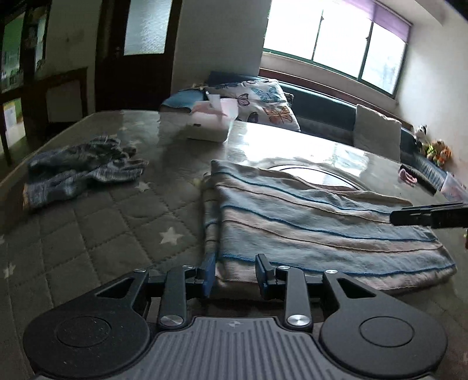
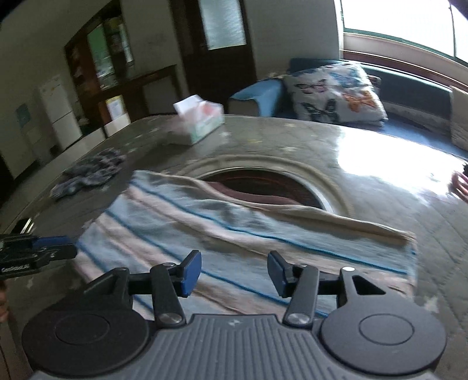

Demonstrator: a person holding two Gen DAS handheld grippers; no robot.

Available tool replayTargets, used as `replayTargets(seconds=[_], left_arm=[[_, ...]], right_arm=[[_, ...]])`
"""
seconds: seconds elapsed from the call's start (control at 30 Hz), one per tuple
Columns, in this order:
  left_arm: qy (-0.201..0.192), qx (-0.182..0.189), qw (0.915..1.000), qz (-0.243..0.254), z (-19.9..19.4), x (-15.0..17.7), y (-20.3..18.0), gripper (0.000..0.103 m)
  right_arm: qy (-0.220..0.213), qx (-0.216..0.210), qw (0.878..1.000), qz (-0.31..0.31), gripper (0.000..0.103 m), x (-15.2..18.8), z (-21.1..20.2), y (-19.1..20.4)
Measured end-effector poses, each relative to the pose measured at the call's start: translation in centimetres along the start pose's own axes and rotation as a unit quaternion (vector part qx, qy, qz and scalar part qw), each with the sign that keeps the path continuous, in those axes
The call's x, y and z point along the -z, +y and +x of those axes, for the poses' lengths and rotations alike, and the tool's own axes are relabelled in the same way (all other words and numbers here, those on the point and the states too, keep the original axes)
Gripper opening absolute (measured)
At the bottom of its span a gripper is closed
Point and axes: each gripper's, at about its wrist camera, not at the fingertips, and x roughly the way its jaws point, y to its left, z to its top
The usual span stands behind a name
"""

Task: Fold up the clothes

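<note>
Soft striped knit garment [image 1: 316, 222] lies doubled just ahead of my left gripper [image 1: 235, 273].
Limp, light; I'd pinch its near hem. Left gripper narrowly parted, right gripper [image 2: 235, 273] wide, both empty.

- Bright daylight is pouring through a wide window [image 1: 336, 38] with a green frame; a purple blind [image 1: 386, 14] is hanging along its top.
- A pale wall [image 1: 216, 38] is standing left of the window, and a dark wooden door [image 1: 137, 52] with a frosted glass pane is standing beside that.
- A long dark-blue bench seat [image 1: 324, 105] is running under the window, carrying a butterfly cushion [image 1: 263, 99] and a plain grey cushion [image 1: 377, 131].
- Small soft toys [image 1: 435, 149] are sitting at the bench's far right end.
- A white fridge [image 2: 61, 114] is standing in the dim room at left.
</note>
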Motion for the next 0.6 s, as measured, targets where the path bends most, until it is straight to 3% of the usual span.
replayTargets(seconds=[0.43,0.6], left_arm=[[0.012,0.043,0.9975,-0.054,0.3,0.5,1.9,0.031],[-0.005,0.070,0.9955,-0.063,-0.5,0.0,2.3,0.017]], right_arm=[[0.017,-0.041,0.998,-0.053,0.053,-2.3,2.0,6.3],[0.027,-0.058,0.996,-0.055,0.053,-3.5,3.1,8.0]])
